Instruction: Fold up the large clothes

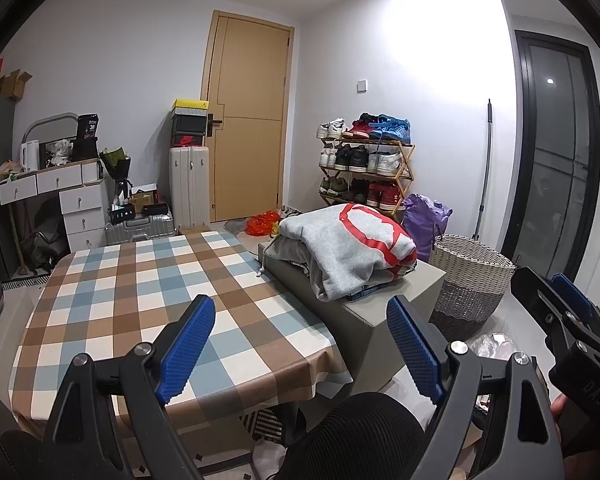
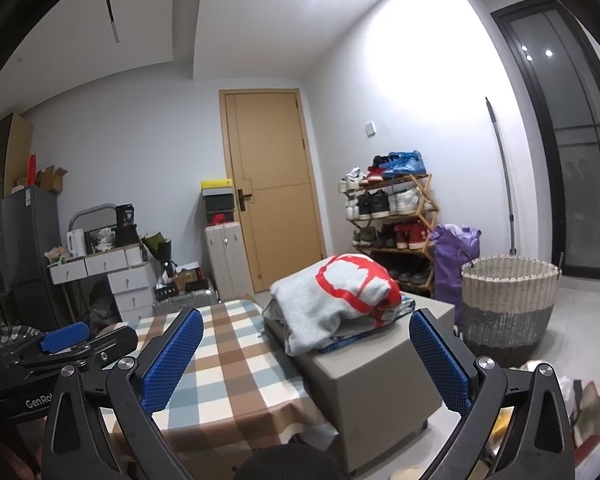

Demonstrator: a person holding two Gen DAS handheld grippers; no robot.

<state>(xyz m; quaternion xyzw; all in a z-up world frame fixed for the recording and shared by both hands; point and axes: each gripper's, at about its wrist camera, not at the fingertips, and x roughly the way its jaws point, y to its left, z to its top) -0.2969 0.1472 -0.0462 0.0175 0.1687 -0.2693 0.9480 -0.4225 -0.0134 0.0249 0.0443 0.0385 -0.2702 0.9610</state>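
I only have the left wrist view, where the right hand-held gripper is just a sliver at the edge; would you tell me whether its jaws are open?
Observer: Yes. The right hand-held gripper is wide open with nothing between its blue pads, and it faces the grey sweatshirt piled on the grey box.
Operator: Thank you. Is there anything on the floor on the near side of the woven basket that I cannot see?
Observer: Yes, a brownish bag lies on the floor, nearer the camera than the woven basket, at the right edge of the right wrist view.
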